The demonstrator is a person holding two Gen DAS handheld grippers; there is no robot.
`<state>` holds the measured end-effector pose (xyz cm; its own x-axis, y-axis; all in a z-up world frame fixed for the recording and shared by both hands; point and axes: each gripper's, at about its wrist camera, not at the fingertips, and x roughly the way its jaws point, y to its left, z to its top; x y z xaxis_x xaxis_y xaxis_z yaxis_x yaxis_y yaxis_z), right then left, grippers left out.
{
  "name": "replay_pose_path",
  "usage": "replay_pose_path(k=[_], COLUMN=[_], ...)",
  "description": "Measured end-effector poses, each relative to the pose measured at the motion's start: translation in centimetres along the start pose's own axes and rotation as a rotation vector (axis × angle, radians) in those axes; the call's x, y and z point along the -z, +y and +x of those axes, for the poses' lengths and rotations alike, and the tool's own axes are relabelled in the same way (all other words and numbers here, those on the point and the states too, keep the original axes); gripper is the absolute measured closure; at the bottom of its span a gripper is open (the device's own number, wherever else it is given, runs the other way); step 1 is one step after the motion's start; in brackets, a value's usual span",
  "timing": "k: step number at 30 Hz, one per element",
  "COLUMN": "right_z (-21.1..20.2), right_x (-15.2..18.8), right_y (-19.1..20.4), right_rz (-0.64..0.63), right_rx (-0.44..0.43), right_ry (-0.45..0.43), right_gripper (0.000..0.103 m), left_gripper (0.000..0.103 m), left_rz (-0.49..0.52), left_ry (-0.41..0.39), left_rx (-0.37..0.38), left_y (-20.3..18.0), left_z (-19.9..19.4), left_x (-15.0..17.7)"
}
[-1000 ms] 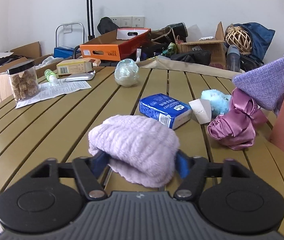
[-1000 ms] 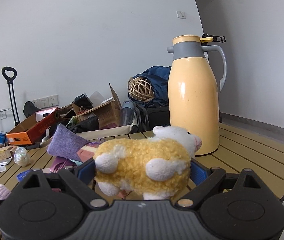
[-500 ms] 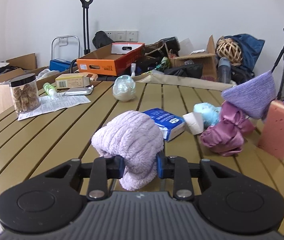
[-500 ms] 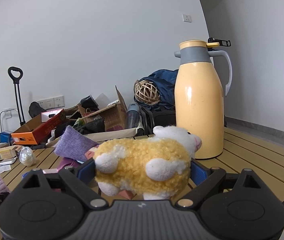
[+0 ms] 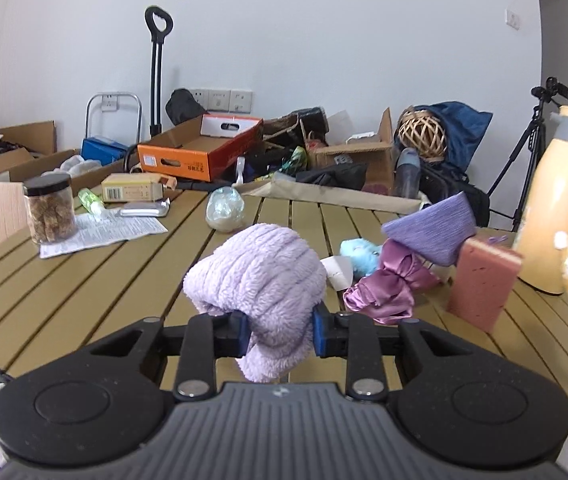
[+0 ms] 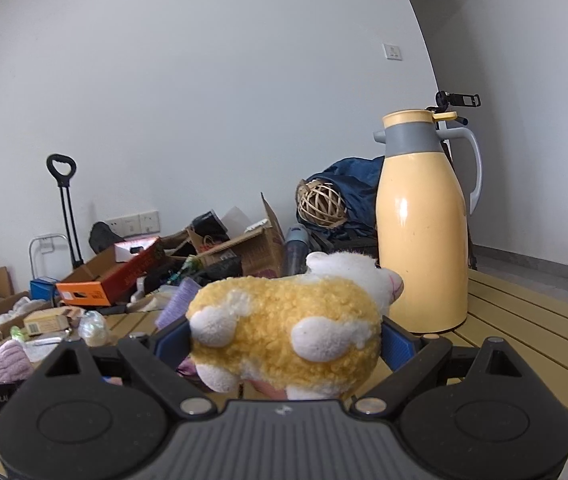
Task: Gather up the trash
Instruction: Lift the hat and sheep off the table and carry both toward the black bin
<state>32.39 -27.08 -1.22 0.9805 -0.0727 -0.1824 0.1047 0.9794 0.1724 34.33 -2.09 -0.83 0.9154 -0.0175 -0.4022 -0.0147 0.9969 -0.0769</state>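
Left gripper [image 5: 280, 330]: fingers narrow, pinched hard into a lilac plush [image 5: 258, 280], which bulges above them and hangs clear of the desk [image 5: 84, 292]. It also shows at 9 o'clock in the right wrist view.

Right gripper [image 6: 284, 346]: fingers wide, but pressing both flanks of a yellow-and-white toy sheep [image 6: 288, 324]; toy held off the desk, in front of the yellow flask [image 6: 424, 240]. From the left wrist view the sheep shows blurred at 3 o'clock.

Progress, as judged: two items in hand, neither yet dropped anywhere. No bin is clearly visible in either view, so the drop point cannot be told; a grey edge at 8 o'clock in the left view is unidentifiable.

Left on the desk, left wrist view:
- crumpled clear wrap [image 5: 224, 210], 12 o'clock of the plush
- satin cloth [image 5: 384, 284], blue fluff [image 5: 358, 250] and a paper scrap [image 5: 338, 272], 2 o'clock
- purple pouch [image 5: 436, 228] leaning on a pink block [image 5: 482, 284]
- jar [image 5: 49, 208], leaflet [image 5: 104, 232], carton [image 5: 132, 188], 10 o'clock

Which of these count as trash is not certain. Estimate: early stage, most of the clearing remains.
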Motion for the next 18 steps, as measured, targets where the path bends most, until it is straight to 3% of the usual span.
replay_pose_path(k=[18], right_z=[-11.8], right_x=[0.1], right_y=[2.6], right_rz=[-0.082], right_rx=[-0.1], right_ry=[0.022], right_gripper=[0.009], left_gripper=[0.074], left_rz=[0.048], left_ry=[-0.002], left_rx=[0.03], left_y=[1.0], left_z=[-12.8], left_x=[1.1])
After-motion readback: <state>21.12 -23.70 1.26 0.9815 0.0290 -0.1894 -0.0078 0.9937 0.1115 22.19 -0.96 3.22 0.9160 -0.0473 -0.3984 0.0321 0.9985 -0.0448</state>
